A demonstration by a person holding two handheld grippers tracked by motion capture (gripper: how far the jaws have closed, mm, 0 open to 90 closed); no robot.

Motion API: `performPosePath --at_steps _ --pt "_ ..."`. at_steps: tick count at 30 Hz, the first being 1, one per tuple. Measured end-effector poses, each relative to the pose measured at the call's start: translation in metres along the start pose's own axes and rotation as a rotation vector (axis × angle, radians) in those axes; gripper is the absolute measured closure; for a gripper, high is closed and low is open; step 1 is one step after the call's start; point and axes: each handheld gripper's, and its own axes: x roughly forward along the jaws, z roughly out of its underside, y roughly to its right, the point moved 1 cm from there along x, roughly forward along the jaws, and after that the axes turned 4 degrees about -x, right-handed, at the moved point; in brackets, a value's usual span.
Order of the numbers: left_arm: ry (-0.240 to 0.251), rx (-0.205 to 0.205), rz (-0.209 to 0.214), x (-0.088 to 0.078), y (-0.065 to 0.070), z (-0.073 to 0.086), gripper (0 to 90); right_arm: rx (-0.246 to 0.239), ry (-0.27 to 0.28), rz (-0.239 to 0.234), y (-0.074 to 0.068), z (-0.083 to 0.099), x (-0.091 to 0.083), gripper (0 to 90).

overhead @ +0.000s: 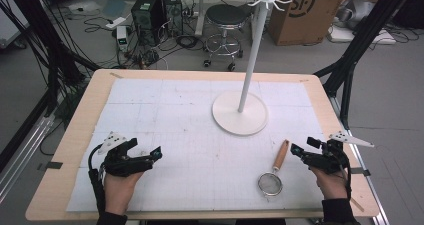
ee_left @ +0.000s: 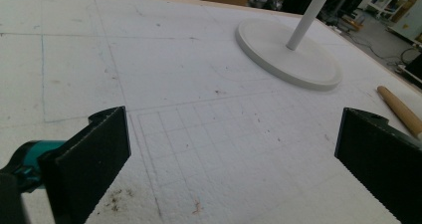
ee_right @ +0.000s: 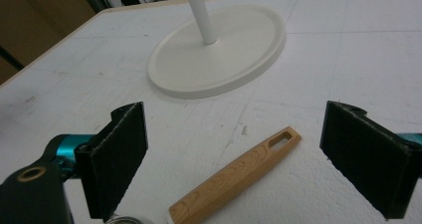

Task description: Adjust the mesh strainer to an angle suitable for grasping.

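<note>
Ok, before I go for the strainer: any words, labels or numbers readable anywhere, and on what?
"SF": black logo, partly cut off, on the cardboard box on the floor beyond the table.
Engraved mark on the strainer's wooden handle: too faint to read.
Small label on the black computer case: too small to read.

Our left hand (overhead: 119, 185) near the worktop's front left corner, its left gripper (overhead: 150, 154) level, pointing toward the right edge, jaws wide apart, our right hand (overhead: 332, 181) near the front right corner, its right gripper (overhead: 298, 151) aimed toward the left edge, jaws wide apart
</note>
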Motion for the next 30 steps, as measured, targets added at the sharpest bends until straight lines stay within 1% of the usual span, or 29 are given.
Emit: performPosePath --at_steps 1,2,4,6,7,8,10,13,14,15,16,19,20,21,22,23,24,27,29,30 --pt "0.002 -0.002 0.003 0.000 0.000 0.000 1.7 0.000 0.000 0.000 0.000 0.000 0.000 10.9" --pt "0.004 -0.016 0.016 -0.001 -0.001 0.000 1.7 0.004 -0.001 0.001 0.000 0.000 0.000 10.9" --pt "0.007 -0.023 0.024 -0.001 -0.001 -0.001 1.7 0.005 0.002 -0.003 0.000 0.000 0.000 10.9" --pt "0.009 -0.029 0.023 -0.001 -0.002 0.000 1.7 -0.001 0.003 -0.003 0.001 0.000 0.000 10.9" --pt "0.009 -0.029 0.023 -0.001 -0.002 0.000 1.7 -0.001 0.003 -0.003 0.001 0.000 0.000 10.9" --pt "0.011 -0.031 0.023 -0.001 -0.002 0.000 1.7 0.010 -0.001 -0.006 0.001 0.001 0.000 10.9" --pt "0.005 -0.021 0.021 -0.001 -0.002 0.000 1.7 0.013 -0.005 -0.005 0.002 0.002 0.000 11.0" --pt "0.006 -0.020 0.021 0.000 -0.001 0.000 1.7 0.012 -0.005 -0.001 0.004 0.003 0.001 11.1" --pt "0.005 -0.019 0.022 0.000 -0.001 0.001 1.7 0.022 -0.011 -0.004 0.005 0.004 0.002 11.7" --pt "0.003 -0.021 0.022 0.001 -0.001 0.001 1.7 0.022 -0.011 -0.004 0.005 0.004 0.002 11.7" --pt "-0.003 -0.018 0.024 0.001 -0.001 0.001 1.7 0.025 -0.023 -0.018 0.005 0.005 0.004 15.0" --pt "-0.009 -0.006 0.021 0.003 0.001 0.002 1.7 0.019 -0.028 -0.022 0.007 0.007 0.007 15.2" --pt "-0.010 -0.004 0.021 0.003 0.001 0.002 1.7 0.028 -0.044 -0.023 0.007 0.009 0.009 16.0" --pt "-0.011 -0.003 0.021 0.003 0.001 0.002 1.7 0.028 -0.044 -0.023 0.007 0.009 0.009 16.0" --pt "-0.009 -0.003 0.018 0.003 0.001 0.002 1.7 0.025 -0.047 -0.021 0.008 0.009 0.011 18.5" --pt "-0.006 -0.001 0.016 0.003 0.001 0.002 1.7 0.025 -0.047 -0.021 0.008 0.009 0.011 18.5" --pt "-0.003 -0.005 0.013 0.003 0.001 0.002 1.7 0.030 -0.056 -0.025 0.008 0.010 0.012 22.0" --pt "0.005 -0.011 0.010 0.001 0.000 0.002 1.7 0.030 -0.063 -0.023 0.009 0.011 0.014 23.6" --pt "0.004 -0.011 0.012 0.001 -0.001 0.002 1.7 0.023 -0.071 -0.031 0.009 0.013 0.015 25.1" --pt "0.001 -0.010 0.010 0.001 -0.002 0.002 1.7 0.026 -0.073 -0.029 0.009 0.013 0.016 27.3"
